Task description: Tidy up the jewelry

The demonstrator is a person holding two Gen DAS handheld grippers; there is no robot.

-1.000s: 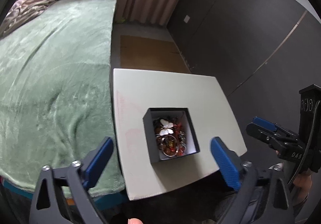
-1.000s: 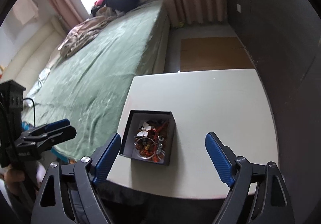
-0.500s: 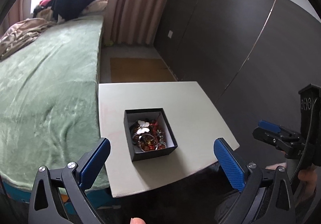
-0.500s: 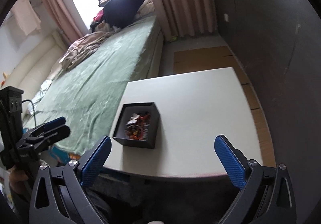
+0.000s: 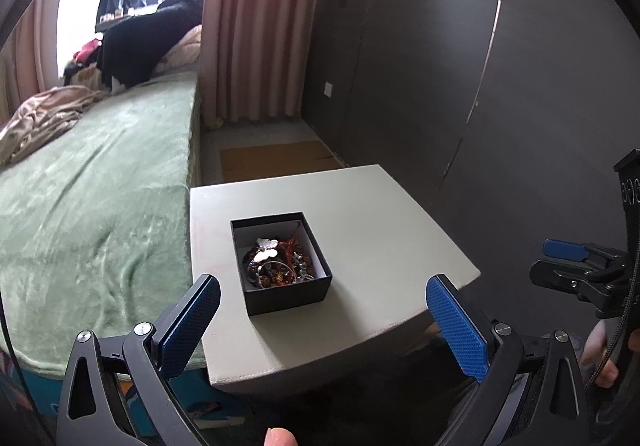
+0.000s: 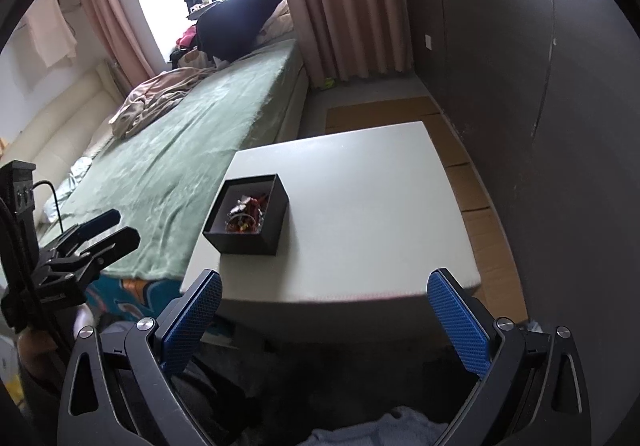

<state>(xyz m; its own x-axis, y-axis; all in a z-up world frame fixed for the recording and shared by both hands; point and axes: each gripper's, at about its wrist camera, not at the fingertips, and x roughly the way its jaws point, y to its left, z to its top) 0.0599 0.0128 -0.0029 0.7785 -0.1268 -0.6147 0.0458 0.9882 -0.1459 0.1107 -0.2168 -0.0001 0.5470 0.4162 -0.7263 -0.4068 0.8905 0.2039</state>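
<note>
Both claws empty, jaws spread wide. I see the black box ahead of the left gripper, nearly centred between its fingers, slightly left. From the right gripper it's ahead and clearly off to the left. Jewelry is a tangled heap inside (butterfly piece on top). Box sits square on the white table, no long axis. Left looks nearer, so I'd lead with it.
</note>
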